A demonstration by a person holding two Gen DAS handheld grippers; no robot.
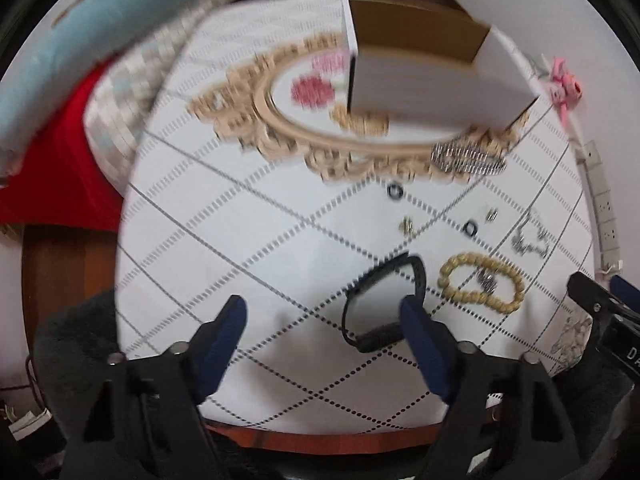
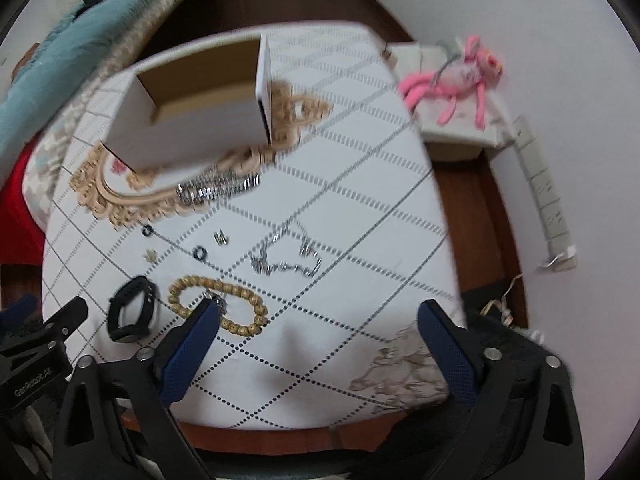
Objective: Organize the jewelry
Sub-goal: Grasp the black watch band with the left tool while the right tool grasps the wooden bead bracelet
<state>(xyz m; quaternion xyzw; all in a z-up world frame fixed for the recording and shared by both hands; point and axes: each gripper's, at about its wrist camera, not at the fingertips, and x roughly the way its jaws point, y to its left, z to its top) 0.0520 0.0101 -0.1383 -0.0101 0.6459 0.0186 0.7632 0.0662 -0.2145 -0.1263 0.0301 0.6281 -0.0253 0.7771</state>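
Jewelry lies on a white quilted cloth [image 1: 280, 264]. A black wristband [image 1: 382, 300] [image 2: 132, 314] lies beside a gold bead bracelet [image 1: 482, 282] [image 2: 218, 304]. A silver chain [image 1: 530, 238] [image 2: 286, 260], two black rings [image 1: 395, 191] [image 1: 470, 228], small earrings [image 1: 407, 225] and a silver bracelet [image 1: 468, 158] [image 2: 216, 188] lie farther back. An open white box [image 1: 432, 76] [image 2: 200, 112] stands on an ornate mirror [image 1: 280, 120]. My left gripper [image 1: 324, 316] is open, its right finger by the wristband. My right gripper [image 2: 318, 320] is open, its left finger over the bead bracelet.
A teal blanket [image 1: 80, 40] and a red cloth [image 1: 52, 168] lie at the left. A pink plush toy [image 2: 460, 76] sits on a small white stand [image 2: 452, 128] at the right, with a power strip [image 2: 548, 200] along the wall. The table's wooden front edge [image 2: 280, 436] is near.
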